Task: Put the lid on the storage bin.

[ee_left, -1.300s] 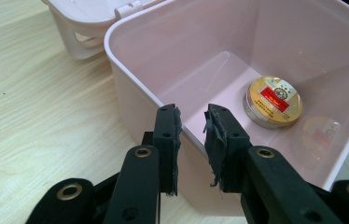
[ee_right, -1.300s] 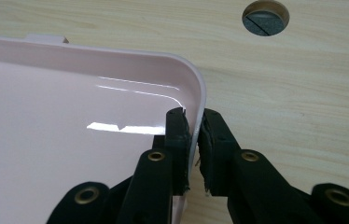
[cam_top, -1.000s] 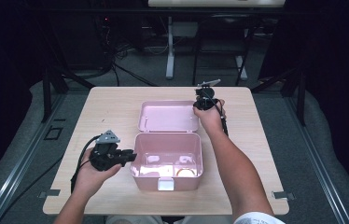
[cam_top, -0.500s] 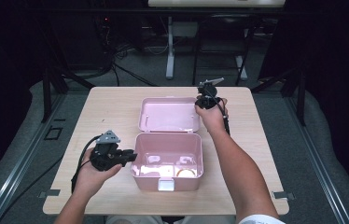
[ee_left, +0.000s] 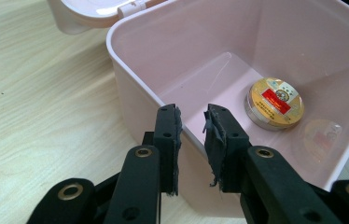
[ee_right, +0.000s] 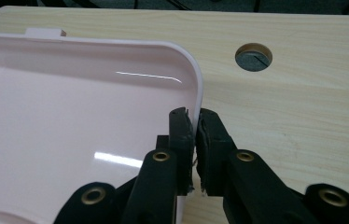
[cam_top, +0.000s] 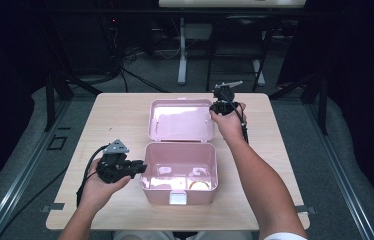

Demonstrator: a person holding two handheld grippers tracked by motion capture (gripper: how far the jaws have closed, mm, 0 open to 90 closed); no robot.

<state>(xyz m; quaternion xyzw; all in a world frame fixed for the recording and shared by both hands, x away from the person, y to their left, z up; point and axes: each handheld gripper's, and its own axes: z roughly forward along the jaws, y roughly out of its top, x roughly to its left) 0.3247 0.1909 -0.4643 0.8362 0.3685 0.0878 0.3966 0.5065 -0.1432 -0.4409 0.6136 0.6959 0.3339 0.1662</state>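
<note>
While lying near the front edge of the wooden table (cam_top: 110, 115), the pink box (cam_top: 179, 199) sits with its long axis across the table, left to right, mouth facing up and white latch (cam_top: 177, 198) toward the person. Hinged behind it, the lid (cam_top: 180, 120) lies swung fully back, inner face up, long axis likewise across the table, almost flat on the wood. Inside the box, toward its right front part, a round tin (ee_left: 275, 103) with a gold and red top, flat on the floor of the box. At the box's left wall, the left gripper (ee_left: 192, 125), jaws straddling the rim, one outside and one inside, a gap visible on either side of the wall. At the lid's right edge, the right gripper (ee_right: 194, 120), jaws clamped together on the lid's rim near the far right corner. Beyond the lid, a round cable hole (ee_right: 253, 56) in the tabletop.
</note>
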